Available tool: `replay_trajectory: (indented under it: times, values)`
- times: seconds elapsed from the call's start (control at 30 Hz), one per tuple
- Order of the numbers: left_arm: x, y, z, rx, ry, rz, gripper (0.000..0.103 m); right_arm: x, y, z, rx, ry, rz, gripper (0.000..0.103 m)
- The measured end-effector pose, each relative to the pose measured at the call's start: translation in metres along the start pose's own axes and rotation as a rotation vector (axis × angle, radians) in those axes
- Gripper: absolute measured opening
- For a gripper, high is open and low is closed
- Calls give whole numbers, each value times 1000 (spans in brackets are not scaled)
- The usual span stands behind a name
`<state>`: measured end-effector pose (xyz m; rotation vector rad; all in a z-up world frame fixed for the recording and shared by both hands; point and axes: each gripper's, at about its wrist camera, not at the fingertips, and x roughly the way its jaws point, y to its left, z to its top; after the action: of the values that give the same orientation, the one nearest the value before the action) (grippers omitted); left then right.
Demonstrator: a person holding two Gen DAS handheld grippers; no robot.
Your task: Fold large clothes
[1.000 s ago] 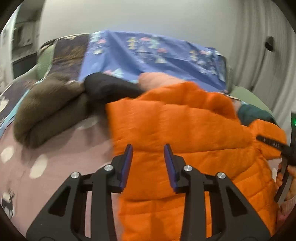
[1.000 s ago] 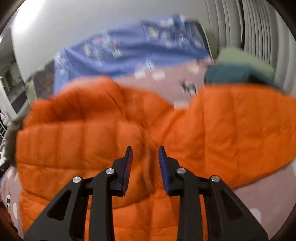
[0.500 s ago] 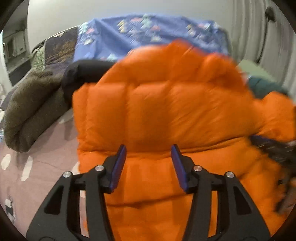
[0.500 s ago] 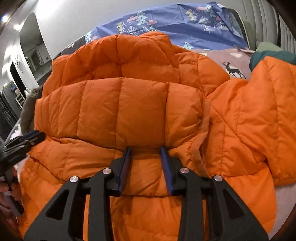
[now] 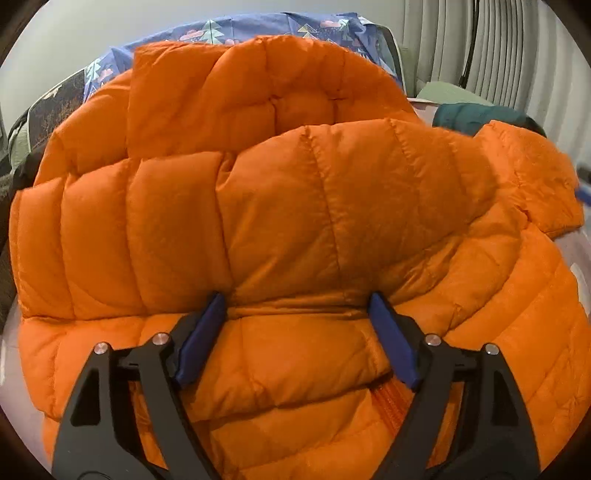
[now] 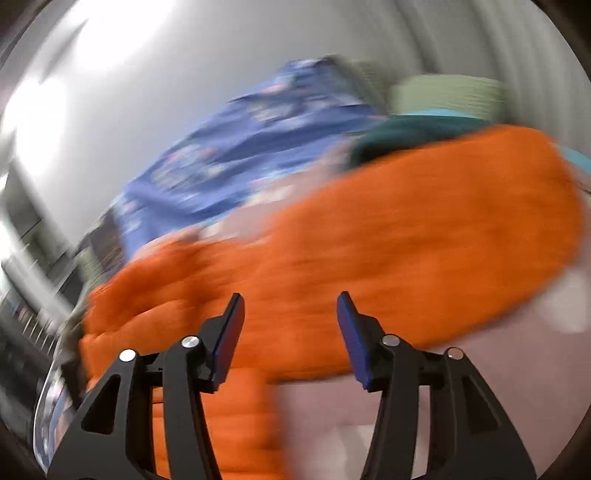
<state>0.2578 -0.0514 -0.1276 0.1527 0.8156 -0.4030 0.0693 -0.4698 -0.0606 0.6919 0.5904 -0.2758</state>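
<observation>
An orange quilted puffer jacket (image 5: pixel 280 206) lies on the bed and fills the left wrist view, its upper part folded over toward me. My left gripper (image 5: pixel 295 314) is open, its blue-padded fingers spread over a fold of the jacket, holding nothing. In the right wrist view, which is motion-blurred, the jacket (image 6: pixel 369 258) stretches across the middle. My right gripper (image 6: pixel 290 314) is open and empty, above the jacket's near edge.
A blue tree-print pillow or cover (image 5: pixel 221 33) (image 6: pixel 240 155) lies behind the jacket. A dark teal garment (image 5: pixel 476 116) (image 6: pixel 402 136) and a green cushion (image 6: pixel 443 92) sit at the far right. The pink bedsheet (image 6: pixel 461 387) shows on the right. Curtains (image 5: pixel 498 48) hang behind.
Both grippers have opened wider and let go of the jacket. The jacket's top half now lies folded forward. The right gripper is swinging fast to the right, blurring its view.
</observation>
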Motion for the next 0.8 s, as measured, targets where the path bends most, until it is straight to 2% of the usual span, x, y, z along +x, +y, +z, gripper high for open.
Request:
replay_trajectory:
  times: [0.03, 0.1, 0.17, 0.27, 0.3, 0.4, 0.47, 0.5, 0.57, 0.67, 0.8]
  values:
    - [1, 0, 0, -2, 1, -2, 83, -8, -29, 3, 88, -11, -29, 66]
    - [1, -1, -1, 0, 0, 0, 84, -29, -94, 8, 303, -57, -33, 70]
    - [-5, 5, -4, 1, -12, 3, 85, -36, -131, 9, 408, -77, -24, 78]
    - [-19, 6, -3, -18, -67, -14, 85, -23, -159, 16, 475, -53, 43, 83]
    - [-25, 8, -4, -26, -82, -24, 85, -21, -163, 20, 476, -73, 49, 85]
    - [-40, 19, -5, -84, -147, -68, 85, -13, -164, 31, 478, -115, 14, 85]
    - [-43, 27, -4, -121, -161, -88, 85, -2, -156, 40, 483, -118, 21, 44]
    - [-45, 33, -5, -152, -167, -103, 85, 2, -154, 41, 495, -99, 41, 10]
    - [-46, 44, -8, -198, -174, -130, 84, -8, -133, 38, 491, -160, 42, 5]
    - [-49, 58, -10, -261, -183, -174, 81, -36, -89, 41, 345, -238, 75, 5]
    - [-54, 61, -11, -296, -194, -220, 80, -61, 17, 37, 87, -263, 263, 4]
